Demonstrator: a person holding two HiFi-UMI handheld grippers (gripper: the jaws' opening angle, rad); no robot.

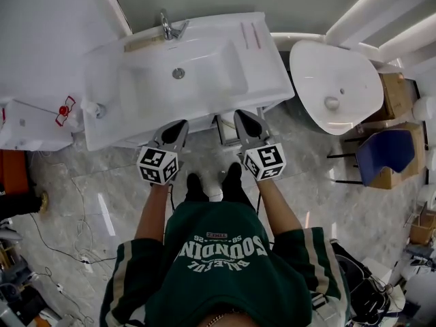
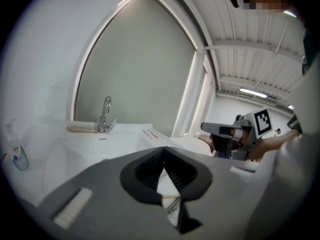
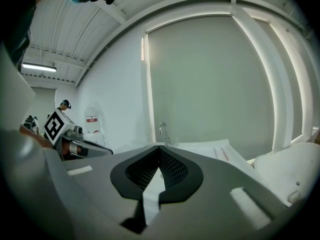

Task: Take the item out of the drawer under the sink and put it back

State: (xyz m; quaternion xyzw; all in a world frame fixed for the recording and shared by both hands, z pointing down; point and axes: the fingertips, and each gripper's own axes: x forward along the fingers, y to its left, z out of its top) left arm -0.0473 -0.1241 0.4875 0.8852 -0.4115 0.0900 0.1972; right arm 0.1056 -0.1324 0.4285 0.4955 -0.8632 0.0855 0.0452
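Observation:
A white sink [image 1: 184,73] with a chrome faucet [image 1: 170,27] stands in front of me. From above, its countertop hides the drawer under it, and no item shows. My left gripper [image 1: 178,128] and right gripper [image 1: 244,118] hover side by side at the sink's front edge, pointing at it. Both are shut with nothing between the jaws. In the left gripper view the jaws [image 2: 164,154] meet above the basin [image 2: 100,144], and the right gripper [image 2: 225,133] shows off to the right. In the right gripper view the shut jaws [image 3: 160,154] face the faucet [image 3: 163,132].
A second white basin [image 1: 334,87] sits to the right, with cardboard boxes [image 1: 395,94] and a blue chair [image 1: 385,152] beyond it. A soap bottle [image 2: 17,156] stands at the sink's left end. Cables [image 1: 61,237] lie on the marble floor at left.

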